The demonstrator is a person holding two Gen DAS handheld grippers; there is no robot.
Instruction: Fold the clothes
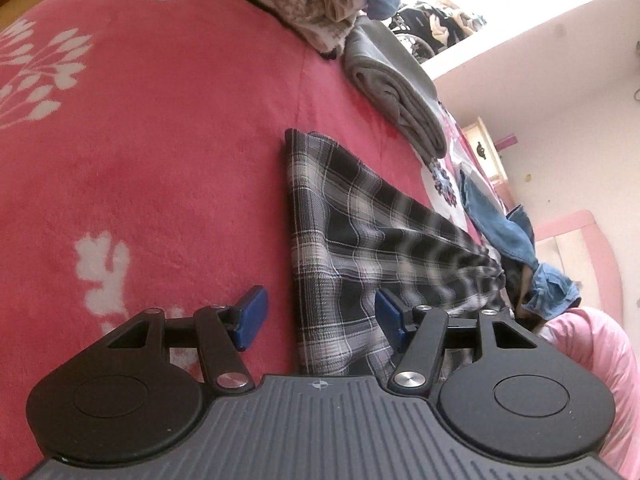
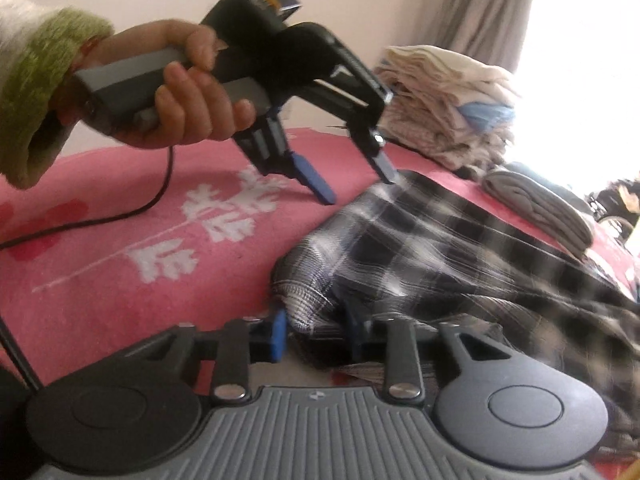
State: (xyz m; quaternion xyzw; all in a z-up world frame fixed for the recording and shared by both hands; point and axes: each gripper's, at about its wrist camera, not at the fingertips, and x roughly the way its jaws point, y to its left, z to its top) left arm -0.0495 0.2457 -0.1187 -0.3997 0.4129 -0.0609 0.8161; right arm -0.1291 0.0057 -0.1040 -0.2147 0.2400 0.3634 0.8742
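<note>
Here plaid garment (image 2: 420,248) sits between right hand-held gripper (image 2: 316,330) fingers.

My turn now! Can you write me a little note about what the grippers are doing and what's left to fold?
Left gripper: open, one finger on the plaid garment's far edge, gripping nothing.
Right gripper: shut on a bunched corner of the plaid garment.
The garment lies partly folded on the pink bedspread.
Done: a grey folded garment and a folded stack sit further back.
Left: finish the plaid, then the denim garment.
</note>
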